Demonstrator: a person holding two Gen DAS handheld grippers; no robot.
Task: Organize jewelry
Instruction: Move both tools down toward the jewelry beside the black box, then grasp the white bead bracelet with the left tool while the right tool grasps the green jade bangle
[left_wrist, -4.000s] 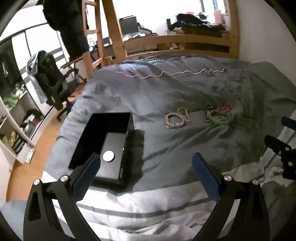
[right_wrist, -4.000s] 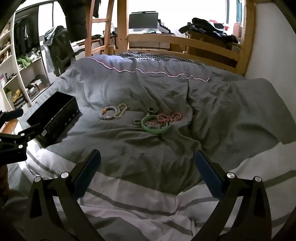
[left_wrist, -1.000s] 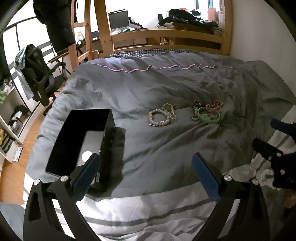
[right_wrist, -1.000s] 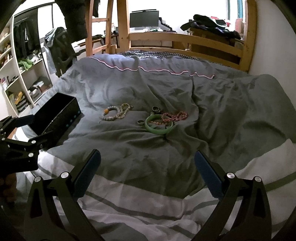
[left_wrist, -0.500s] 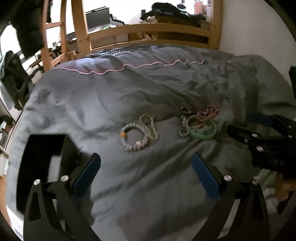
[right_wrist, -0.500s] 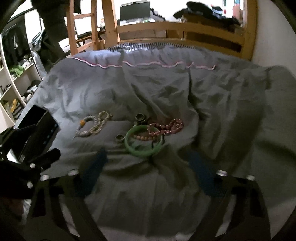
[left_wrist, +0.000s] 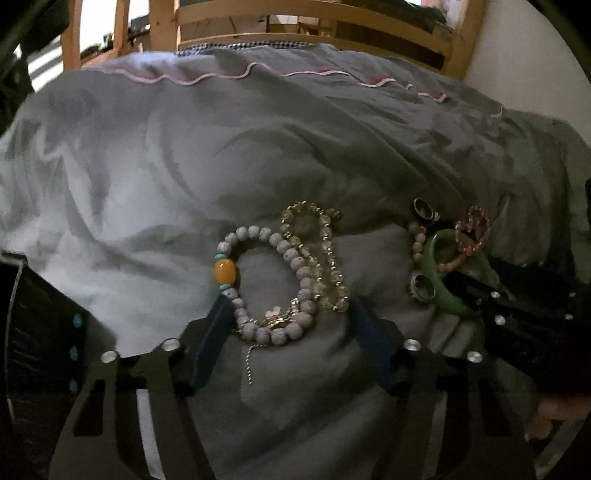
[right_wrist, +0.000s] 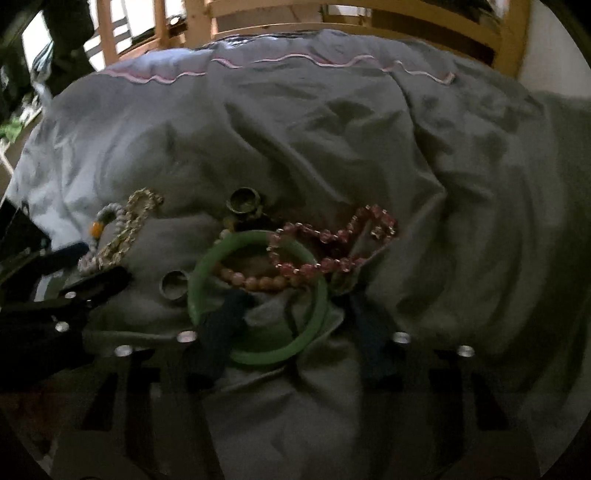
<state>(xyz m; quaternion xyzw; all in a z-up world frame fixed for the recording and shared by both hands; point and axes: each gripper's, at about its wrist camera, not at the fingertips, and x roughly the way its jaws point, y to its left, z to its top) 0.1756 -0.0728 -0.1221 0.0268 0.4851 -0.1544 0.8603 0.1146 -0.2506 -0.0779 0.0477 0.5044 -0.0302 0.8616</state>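
Jewelry lies on a grey duvet (left_wrist: 184, 177). My left gripper (left_wrist: 291, 314) is open, its fingers either side of a white bead bracelet (left_wrist: 291, 262) with an orange bead, tangled with a clear crystal bracelet (left_wrist: 325, 251). My right gripper (right_wrist: 295, 314) is open, one finger inside and one outside a green bangle (right_wrist: 258, 295). A pink bead bracelet (right_wrist: 332, 240), a peach bead bracelet (right_wrist: 255, 280) and two metal rings (right_wrist: 173, 282) (right_wrist: 243, 201) lie at the bangle. The right gripper shows in the left wrist view (left_wrist: 517, 306).
A black box (left_wrist: 37, 332) stands at the left edge of the left wrist view. A wooden bed frame (left_wrist: 314, 26) runs along the far end of the bed. A white wall (right_wrist: 546, 66) is at the far right.
Both grippers have moved forward and down onto the jewelry. The left one now straddles the white bead bracelet, the right one the green bangle. Both sets of fingers stand closer together than before.
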